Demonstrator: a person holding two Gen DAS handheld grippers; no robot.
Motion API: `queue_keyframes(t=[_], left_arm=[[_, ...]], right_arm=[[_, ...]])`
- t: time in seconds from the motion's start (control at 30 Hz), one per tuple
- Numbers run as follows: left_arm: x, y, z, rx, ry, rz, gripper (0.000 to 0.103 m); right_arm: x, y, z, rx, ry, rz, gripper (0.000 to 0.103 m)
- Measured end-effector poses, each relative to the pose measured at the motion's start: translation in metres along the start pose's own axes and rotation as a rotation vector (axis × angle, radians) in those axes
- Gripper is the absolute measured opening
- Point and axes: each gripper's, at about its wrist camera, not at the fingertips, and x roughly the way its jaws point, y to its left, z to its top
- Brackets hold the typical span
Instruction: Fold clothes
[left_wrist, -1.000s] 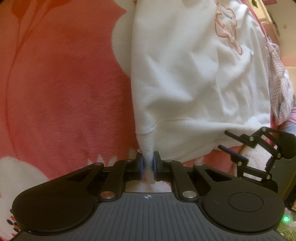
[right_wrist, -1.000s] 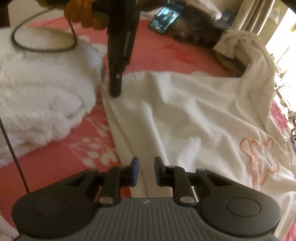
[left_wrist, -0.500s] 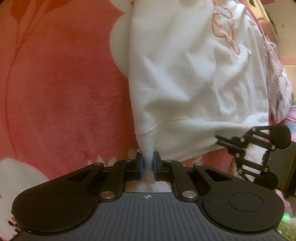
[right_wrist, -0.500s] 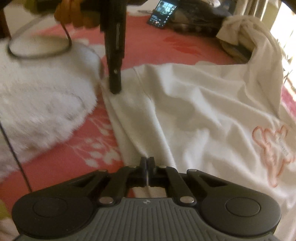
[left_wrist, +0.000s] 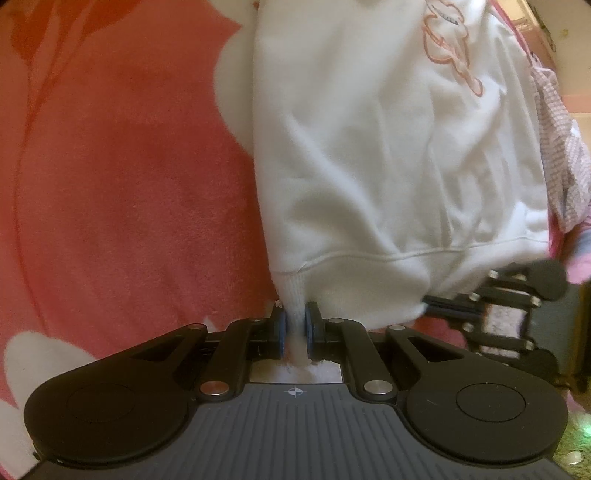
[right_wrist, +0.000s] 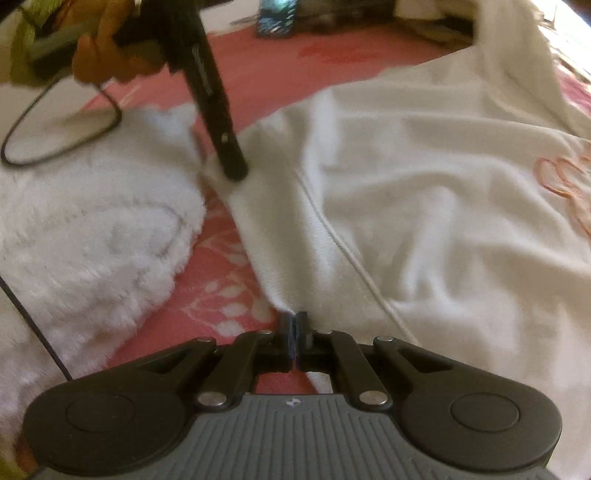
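A white sweatshirt (left_wrist: 388, 155) with an orange outline print (left_wrist: 448, 55) lies on a pink floral blanket (left_wrist: 122, 177). My left gripper (left_wrist: 294, 325) is shut on one corner of its ribbed hem. In the right wrist view the same sweatshirt (right_wrist: 424, 206) spreads to the right, and my right gripper (right_wrist: 293, 328) is shut on the other hem corner. The left gripper (right_wrist: 232, 162) shows there as a dark bar pinching the far corner. The right gripper (left_wrist: 436, 306) shows in the left wrist view at the hem's right end.
A fluffy white blanket (right_wrist: 85, 236) lies left of the sweatshirt with a black cable (right_wrist: 55, 122) looped on it. A checked pink garment (left_wrist: 561, 147) hangs at the right edge. A phone (right_wrist: 277, 16) lies at the far side of the bed.
My right gripper went from open to shut on the hem corner. Both grippers have since drawn the hem nearer and the sweatshirt has shifted with them.
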Motion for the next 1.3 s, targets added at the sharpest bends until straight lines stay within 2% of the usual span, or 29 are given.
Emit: queue_keyframes(t=[0.1,0.17,0.27,0.33,0.6,0.7,0.83,0.9,1.07,1.1,1.2,1.23,1.3], left_arm=[[0.002,-0.001,0.001,-0.001,0.004,0.019,0.009],[0.003,-0.001,0.001,-0.005,0.006,0.03,0.009],[0.004,-0.004,0.002,-0.002,0.005,0.048,0.009],[0.005,-0.004,0.002,-0.005,0.003,0.057,0.009],[0.006,-0.005,0.001,-0.033,-0.001,0.073,0.009],[0.007,-0.006,0.001,-0.035,0.002,0.084,0.009],[0.007,-0.007,-0.001,-0.03,-0.001,0.099,0.009],[0.007,-0.008,-0.002,-0.031,-0.003,0.105,0.01],[0.007,-0.007,-0.002,-0.03,0.001,0.114,0.011],[0.008,-0.007,-0.002,-0.027,0.005,0.116,0.011],[0.008,-0.007,-0.002,-0.023,0.013,0.121,0.011],[0.008,-0.006,-0.002,-0.023,0.015,0.122,0.011],[0.008,-0.007,-0.003,-0.021,0.015,0.127,0.011]], right_arm=[[-0.033,0.003,-0.012,-0.022,-0.009,-0.082,0.005],[-0.061,-0.016,-0.024,0.026,0.004,-0.158,0.005],[-0.103,-0.071,-0.053,0.217,0.04,-0.273,0.005],[-0.125,-0.104,-0.075,0.377,0.059,-0.275,0.005],[-0.153,-0.15,-0.131,0.643,0.117,-0.231,0.009],[-0.151,-0.156,-0.136,0.689,0.056,-0.15,0.009],[-0.116,-0.172,-0.146,0.659,0.221,-0.23,0.008],[-0.1,-0.179,-0.151,0.65,0.296,-0.264,0.0],[-0.13,-0.189,-0.158,0.757,0.259,-0.231,0.001],[-0.138,-0.19,-0.158,0.785,0.208,-0.2,0.007],[-0.153,-0.192,-0.155,0.849,0.076,-0.09,0.008],[-0.148,-0.193,-0.155,0.863,0.067,-0.05,0.008],[-0.127,-0.195,-0.156,0.878,0.126,-0.009,0.008]])
